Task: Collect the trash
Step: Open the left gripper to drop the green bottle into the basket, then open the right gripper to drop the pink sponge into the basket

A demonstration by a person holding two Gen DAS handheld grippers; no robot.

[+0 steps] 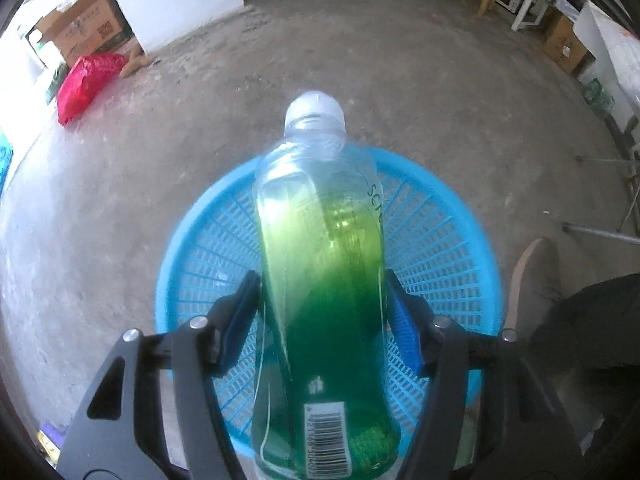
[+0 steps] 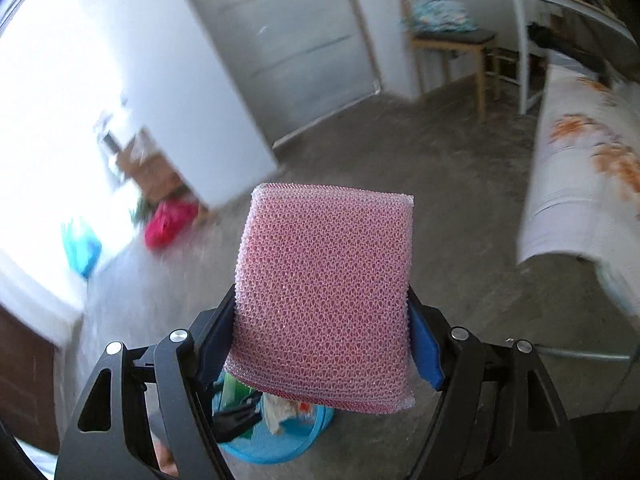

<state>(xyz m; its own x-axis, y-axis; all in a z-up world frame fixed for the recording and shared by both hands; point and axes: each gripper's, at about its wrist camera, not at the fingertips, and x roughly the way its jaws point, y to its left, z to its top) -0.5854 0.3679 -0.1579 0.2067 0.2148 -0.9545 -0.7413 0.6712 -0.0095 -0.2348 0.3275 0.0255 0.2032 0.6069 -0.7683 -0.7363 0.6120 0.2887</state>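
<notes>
The left gripper (image 1: 322,304) is clamped around a clear bottle (image 1: 320,280) of green liquid, held above the blue slotted basket (image 1: 452,248) on the concrete floor (image 1: 280,60). The right gripper (image 2: 322,336) squeezes a pink mesh sponge (image 2: 324,292), up in the air.

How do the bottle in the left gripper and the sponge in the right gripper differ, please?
The plastic bottle is a clear, rounded container tinted green with a white cap; the pink sponge is a flat, opaque, mesh-textured pad. The bottle hangs over the blue basket; the sponge is held with bare floor beyond it. Both are clamped between gripper fingers: left gripper, right gripper.
</notes>
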